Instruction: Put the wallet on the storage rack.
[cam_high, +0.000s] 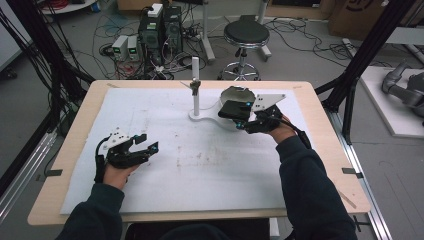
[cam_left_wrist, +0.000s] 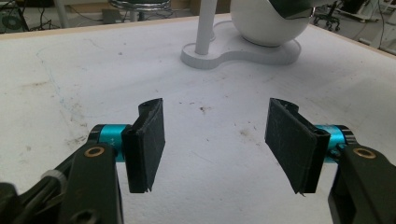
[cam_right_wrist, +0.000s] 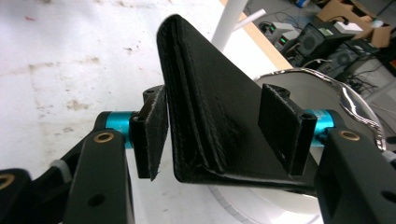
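Note:
A black folded wallet (cam_high: 231, 109) (cam_right_wrist: 210, 107) lies tilted on the rim of a white bowl (cam_high: 236, 92) (cam_right_wrist: 327, 86) at the back right of the white mat. My right gripper (cam_high: 241, 116) (cam_right_wrist: 219, 135) straddles the wallet, which stands between the pads without being pinched; the jaws are open. Near the front left, my left gripper (cam_high: 149, 142) (cam_left_wrist: 217, 144) hovers low over the mat, open, with nothing between its fingers. In the left gripper view the bowl (cam_left_wrist: 266, 23) sits far ahead.
A white stand with an upright post (cam_high: 195, 85) (cam_left_wrist: 205, 28) shares a flat base with the bowl. The mat (cam_high: 200, 160) covers a wooden table. Beyond the far edge are a stool (cam_high: 245, 32), computer towers (cam_high: 160, 25) and cables on the floor.

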